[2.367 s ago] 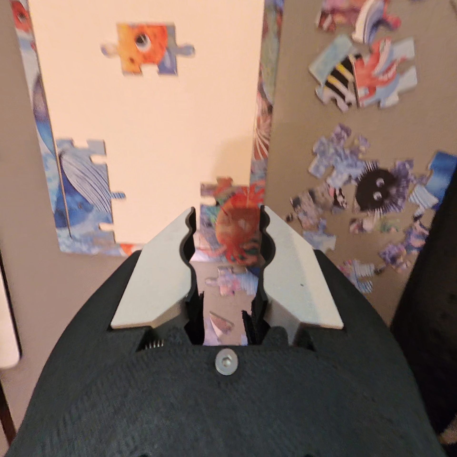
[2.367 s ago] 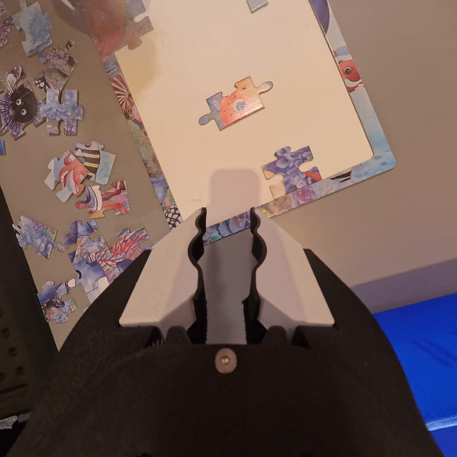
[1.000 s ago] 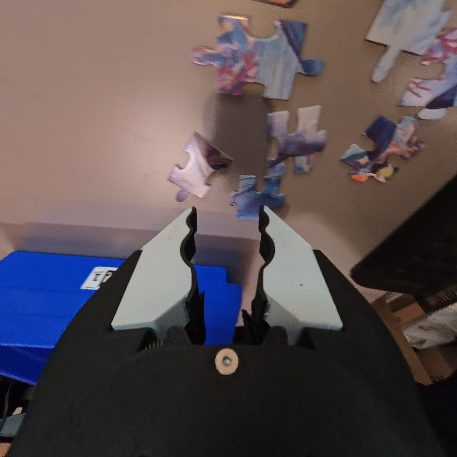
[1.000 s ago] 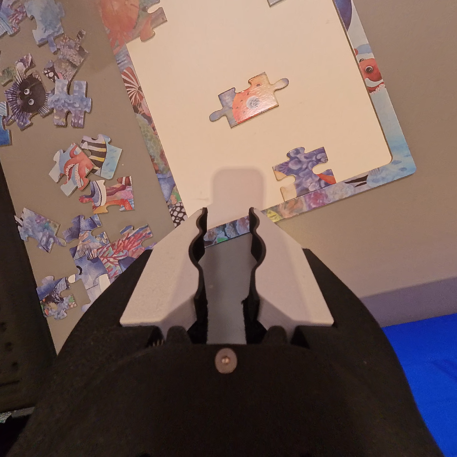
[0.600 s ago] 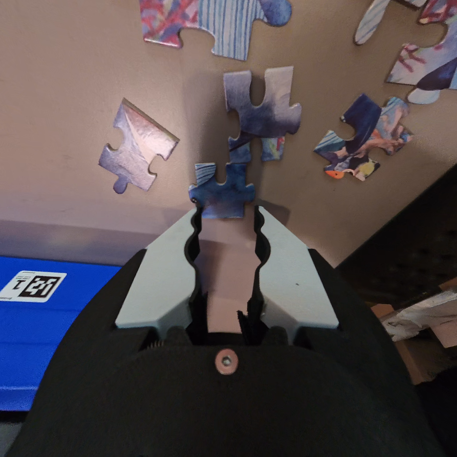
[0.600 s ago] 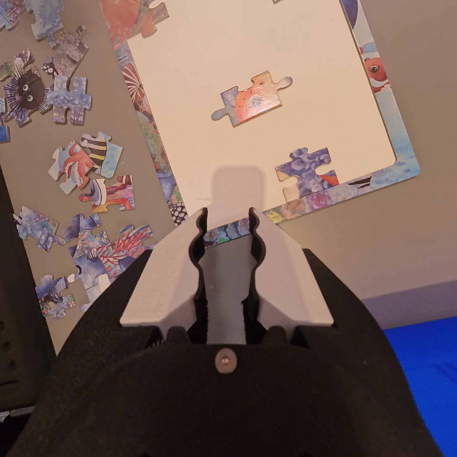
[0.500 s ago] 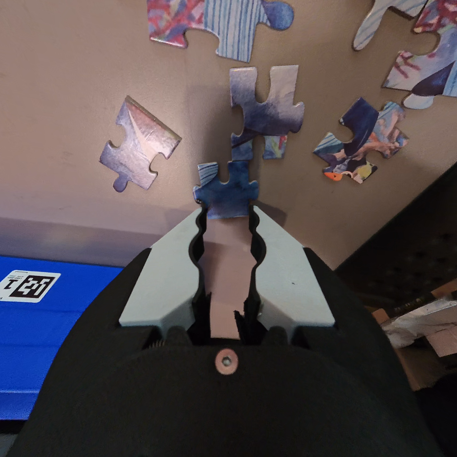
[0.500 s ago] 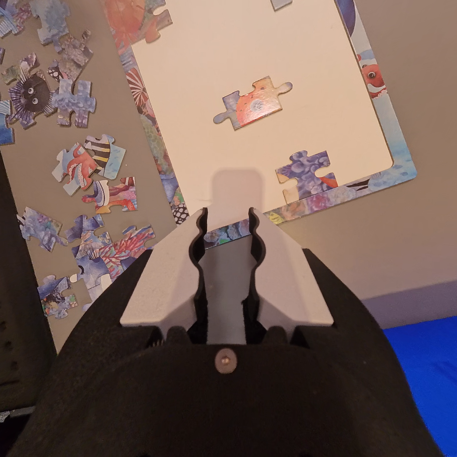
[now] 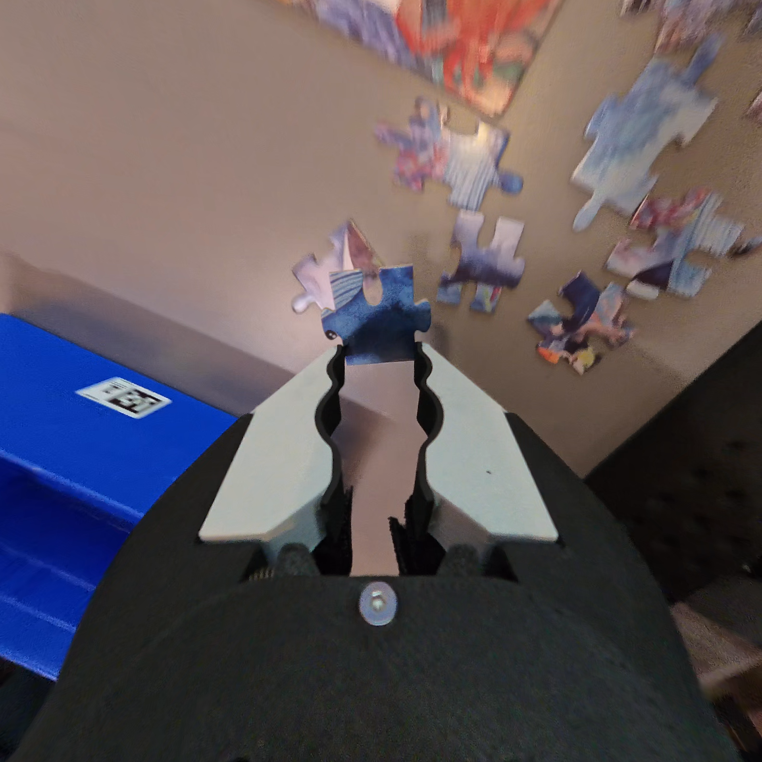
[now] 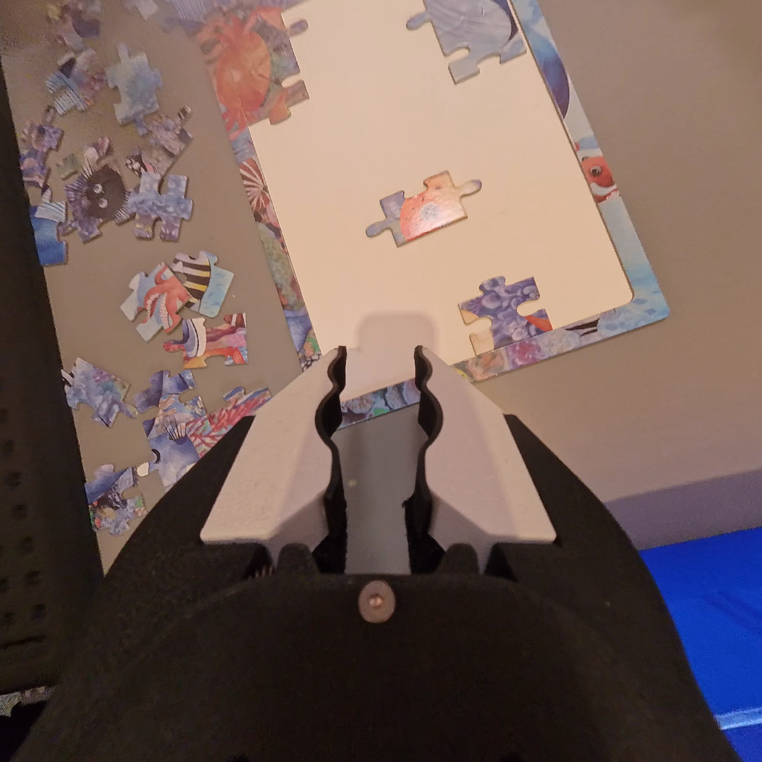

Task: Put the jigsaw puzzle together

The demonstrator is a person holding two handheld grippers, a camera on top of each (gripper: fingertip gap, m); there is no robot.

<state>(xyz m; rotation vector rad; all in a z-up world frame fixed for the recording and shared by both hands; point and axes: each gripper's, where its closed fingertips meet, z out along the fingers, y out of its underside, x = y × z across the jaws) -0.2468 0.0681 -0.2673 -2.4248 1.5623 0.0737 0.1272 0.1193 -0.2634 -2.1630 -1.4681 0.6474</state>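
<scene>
The left gripper (image 9: pixel 377 350) pinches a dark blue puzzle piece (image 9: pixel 373 315) by its lower edge between the 2 fingertips, at the centre of the left wrist view. The piece stands up out of the tips, clear of the tan table (image 9: pixel 165 144); its notched edge points to the top of the frame and its long axis runs left to right, with a knob jutting to the right. Loose pieces (image 9: pixel 482 264) lie blurred on the table to the upper right, and a blue bin (image 9: pixel 62 474) sits at the left edge.

The right gripper (image 10: pixel 379 354) has a narrow gap between its fingers, with nothing in it. It hovers over the lower border of the puzzle tray (image 10: pixel 643 288), which lies slanted, its long axis running from lower right toward the top left. An orange fish piece (image 10: pixel 424 208) rests alone on the tray's cream floor.
</scene>
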